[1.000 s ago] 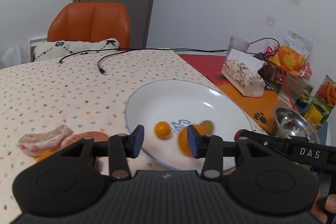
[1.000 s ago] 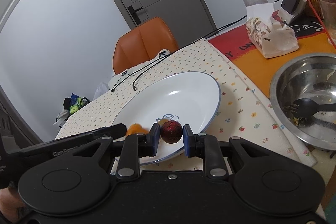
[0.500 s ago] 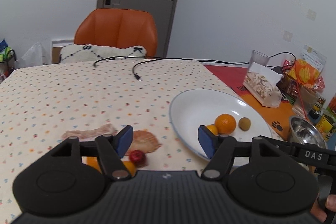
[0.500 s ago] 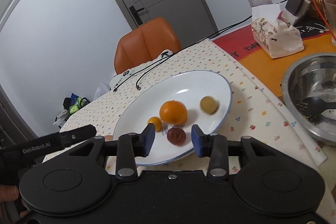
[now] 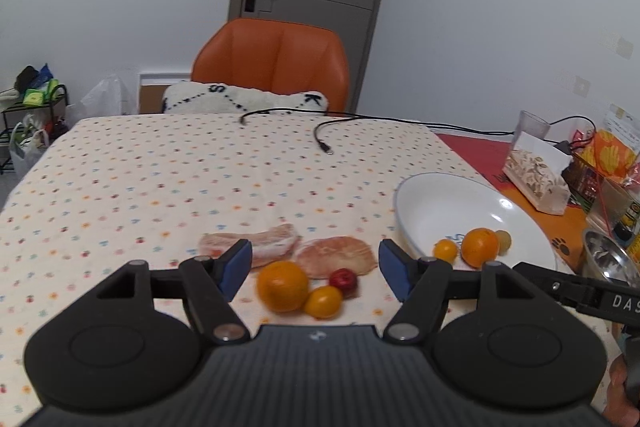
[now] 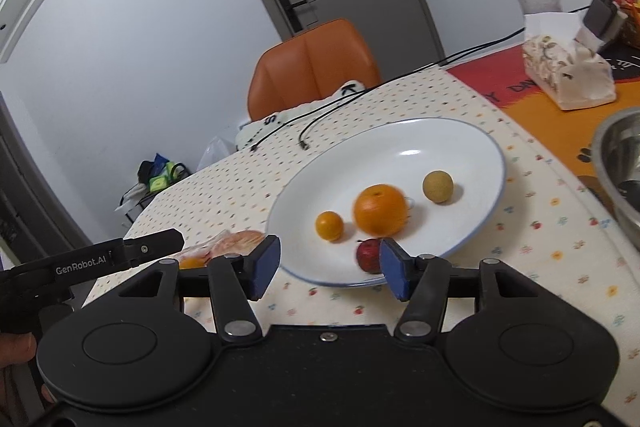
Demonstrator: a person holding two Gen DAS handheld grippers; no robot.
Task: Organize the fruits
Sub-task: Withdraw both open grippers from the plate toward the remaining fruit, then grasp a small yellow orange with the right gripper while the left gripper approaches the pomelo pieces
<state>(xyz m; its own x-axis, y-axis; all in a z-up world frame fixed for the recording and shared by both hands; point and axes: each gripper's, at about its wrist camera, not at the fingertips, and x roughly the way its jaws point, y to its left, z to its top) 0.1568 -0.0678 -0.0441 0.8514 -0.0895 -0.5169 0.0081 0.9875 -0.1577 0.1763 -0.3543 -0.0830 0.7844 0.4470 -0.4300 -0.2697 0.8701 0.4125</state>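
Observation:
A white plate (image 6: pixel 448 135) holds an orange (image 6: pixel 380 209), a small kumquat (image 6: pixel 329 225), a tan round fruit (image 6: pixel 438 186) and a dark red fruit (image 6: pixel 369 255) by its near rim. My right gripper (image 6: pixel 328 269) is open and empty just in front of that red fruit. In the left wrist view the plate (image 5: pixel 440 203) lies at the right. My left gripper (image 5: pixel 315 269) is open and empty above an orange (image 5: pixel 282 285), a kumquat (image 5: pixel 323 301) and a red fruit (image 5: pixel 343 279) on the tablecloth, in front of peeled citrus pieces (image 5: pixel 264 247).
A steel bowl (image 6: pixel 618 163) stands right of the plate. A tissue pack (image 6: pixel 568 75), a glass (image 6: pixel 538 1), snack packets (image 5: pixel 612 151) and a charger cable (image 5: pixel 320 139) lie at the back and right. An orange chair (image 5: pixel 272 67) stands behind the table.
My right gripper opened and let the dark red fruit go onto the plate. My left gripper left the plate, opened wider and moved left over the loose fruits on the cloth.

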